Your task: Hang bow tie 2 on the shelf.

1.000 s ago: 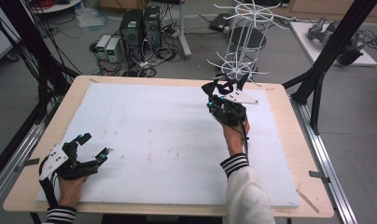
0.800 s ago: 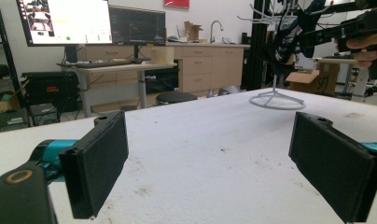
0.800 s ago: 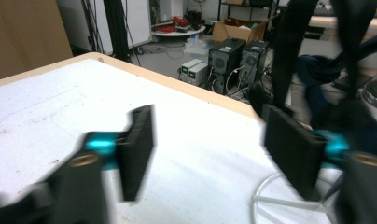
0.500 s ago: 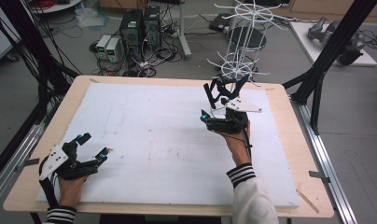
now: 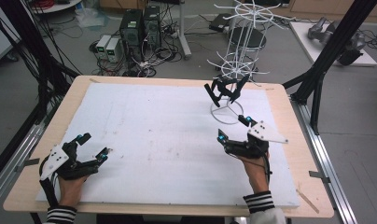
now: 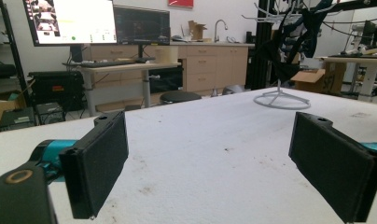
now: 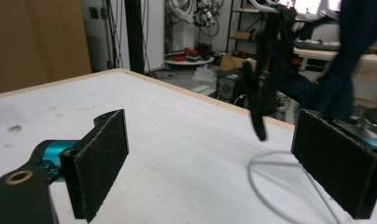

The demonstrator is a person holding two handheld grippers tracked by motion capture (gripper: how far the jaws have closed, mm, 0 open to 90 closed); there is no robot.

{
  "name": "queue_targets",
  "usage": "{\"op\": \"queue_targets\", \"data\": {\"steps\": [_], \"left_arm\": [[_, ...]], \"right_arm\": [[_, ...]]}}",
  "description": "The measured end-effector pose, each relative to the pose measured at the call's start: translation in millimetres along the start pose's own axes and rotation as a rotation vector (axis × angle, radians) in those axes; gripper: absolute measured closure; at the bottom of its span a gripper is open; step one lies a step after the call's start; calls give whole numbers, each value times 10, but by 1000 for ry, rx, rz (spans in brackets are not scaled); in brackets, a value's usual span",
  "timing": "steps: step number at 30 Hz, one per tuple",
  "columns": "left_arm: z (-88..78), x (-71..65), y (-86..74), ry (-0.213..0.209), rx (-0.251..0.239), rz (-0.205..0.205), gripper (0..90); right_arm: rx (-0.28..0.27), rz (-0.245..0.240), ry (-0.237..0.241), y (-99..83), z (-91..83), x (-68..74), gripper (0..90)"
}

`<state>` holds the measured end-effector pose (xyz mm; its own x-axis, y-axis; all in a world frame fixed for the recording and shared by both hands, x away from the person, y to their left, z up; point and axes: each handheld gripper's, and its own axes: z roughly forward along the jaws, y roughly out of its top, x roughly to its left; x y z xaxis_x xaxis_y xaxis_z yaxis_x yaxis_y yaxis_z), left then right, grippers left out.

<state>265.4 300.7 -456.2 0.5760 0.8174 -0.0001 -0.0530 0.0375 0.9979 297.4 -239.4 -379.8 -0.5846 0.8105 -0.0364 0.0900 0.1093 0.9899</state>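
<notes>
A white wire rack [image 5: 239, 44] stands at the back right of the white board [image 5: 154, 126]. A black cloth [image 5: 225, 90] hangs from its lower arms, above the base ring [image 5: 227, 113]. My right gripper [image 5: 233, 128] is just in front of the ring, apart from the cloth. Its jaws have just been opening and stand wide with nothing between them. In the right gripper view [image 7: 214, 163] the dark cloth [image 7: 254, 102] dangles ahead over the ring [image 7: 270, 186]. My left gripper [image 5: 94, 144] rests at the front left, open and empty [image 6: 214, 158], with the rack [image 6: 280, 95] far off.
The board lies on a wooden table [image 5: 298, 140] whose right edge is close to my right hand. Black frame posts [image 5: 326, 56] rise beside the table. Computers and cables [image 5: 140, 32] sit on the floor behind it.
My right gripper opened off the black cloth at the rack and drew back toward the person. The cloth stays hanging on the rack. The left gripper has not moved.
</notes>
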Motion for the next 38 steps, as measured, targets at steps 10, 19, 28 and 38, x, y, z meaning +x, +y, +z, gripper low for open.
{"op": "queue_targets", "data": {"steps": [10, 19, 28, 38], "left_arm": [[0, -12, 0, 21, 5, 8, 122], [-4, -21, 0, 29, 2, 13, 123], [-7, -25, 0, 32, 0, 20, 123], [-12, -24, 0, 29, -2, 20, 123]], "right_arm": [[-27, 48, -65, -432, -286, -55, 105], [-45, 36, -93, -627, -281, -48, 105], [-92, 7, -103, -731, -280, -17, 106], [-87, 29, -85, -782, -275, -20, 105]]}}
